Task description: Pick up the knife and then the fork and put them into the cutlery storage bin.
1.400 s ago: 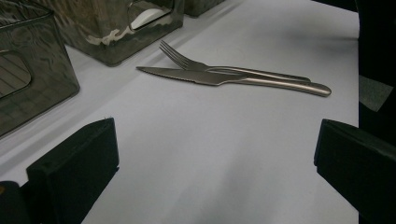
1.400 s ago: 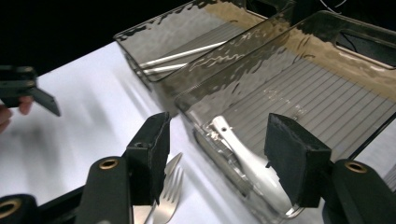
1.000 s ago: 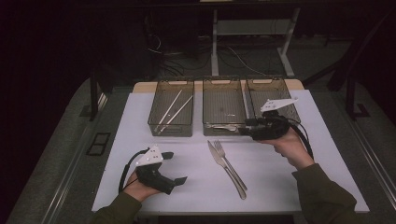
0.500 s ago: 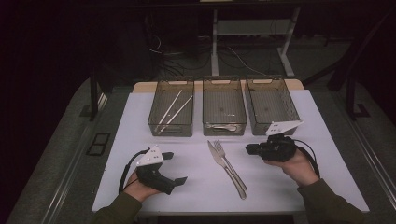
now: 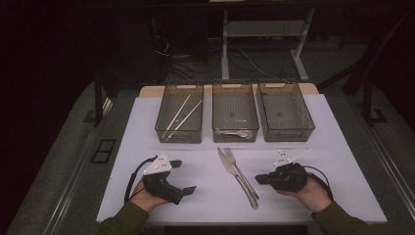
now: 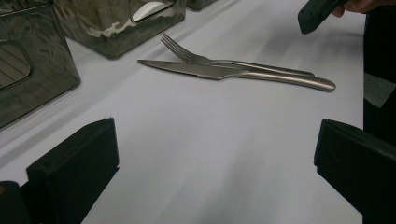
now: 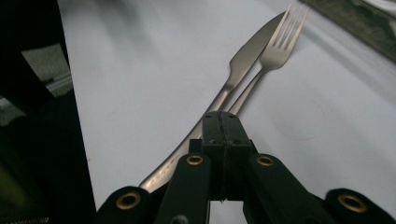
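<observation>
Steel fork (image 5: 236, 166): beside the knife (image 5: 230, 169), awaiting sorting.
Right gripper (image 5: 258, 179): yours, pressed together, aimed at fork.
Left gripper (image 5: 185, 176): spread, idle.

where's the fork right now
In the high view the fork lies on the white table beside the knife, just in front of the middle bin, left of the right gripper.

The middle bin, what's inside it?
Inside the middle bin lies one shiny spoon, close to its front wall. The rest of its floor looks bare, though the dark tinted walls blur what sits right against them.
</observation>
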The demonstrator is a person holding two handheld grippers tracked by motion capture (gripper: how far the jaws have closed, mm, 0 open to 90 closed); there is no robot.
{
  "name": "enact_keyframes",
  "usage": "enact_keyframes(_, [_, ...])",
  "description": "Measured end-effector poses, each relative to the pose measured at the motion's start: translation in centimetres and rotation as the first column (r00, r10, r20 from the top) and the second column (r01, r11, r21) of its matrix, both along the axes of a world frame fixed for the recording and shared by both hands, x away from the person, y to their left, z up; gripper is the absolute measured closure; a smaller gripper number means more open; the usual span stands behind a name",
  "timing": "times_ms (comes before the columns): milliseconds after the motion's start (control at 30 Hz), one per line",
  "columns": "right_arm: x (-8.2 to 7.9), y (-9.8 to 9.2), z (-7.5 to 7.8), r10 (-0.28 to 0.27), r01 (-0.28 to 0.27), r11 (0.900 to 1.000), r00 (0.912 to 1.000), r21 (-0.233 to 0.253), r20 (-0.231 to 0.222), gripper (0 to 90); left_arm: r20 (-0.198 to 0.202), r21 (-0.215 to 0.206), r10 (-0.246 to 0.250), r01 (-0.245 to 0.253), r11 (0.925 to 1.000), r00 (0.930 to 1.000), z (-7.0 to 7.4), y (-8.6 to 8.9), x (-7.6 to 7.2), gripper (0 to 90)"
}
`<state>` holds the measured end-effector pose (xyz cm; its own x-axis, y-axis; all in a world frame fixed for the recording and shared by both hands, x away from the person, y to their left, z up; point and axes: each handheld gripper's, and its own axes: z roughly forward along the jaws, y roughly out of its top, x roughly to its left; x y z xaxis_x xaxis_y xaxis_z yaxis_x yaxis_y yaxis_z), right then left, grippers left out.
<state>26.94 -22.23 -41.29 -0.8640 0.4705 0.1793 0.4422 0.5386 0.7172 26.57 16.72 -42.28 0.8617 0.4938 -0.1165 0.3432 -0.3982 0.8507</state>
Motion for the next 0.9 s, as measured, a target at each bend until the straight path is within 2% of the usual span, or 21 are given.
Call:
enact_keyframes(300, [0.1,2.0,-1.3,0.022,-0.023,0.999,0.9997,-0.031,-0.013,89.6,0.002,0.000,-0.002,0.002,1.0000,1.0000,0.0,-0.1,0.0,0.0])
enact_keyframes(567, [0.7,3.8,-2.1,0.018,-0.019,0.998,0.9998,-0.066,-0.003,89.7,0.003,0.000,-0.003,0.003,1.0000,1.0000,0.0,-0.1,0.0,0.0])
enact_keyframes(900, [0.8,4.4,-2.7,-0.001,0.002,0.994,1.0000,-0.109,0.005,89.8,0.003,0.000,-0.004,0.004,1.0000,1.0000,0.0,-0.1,0.0,0.0])
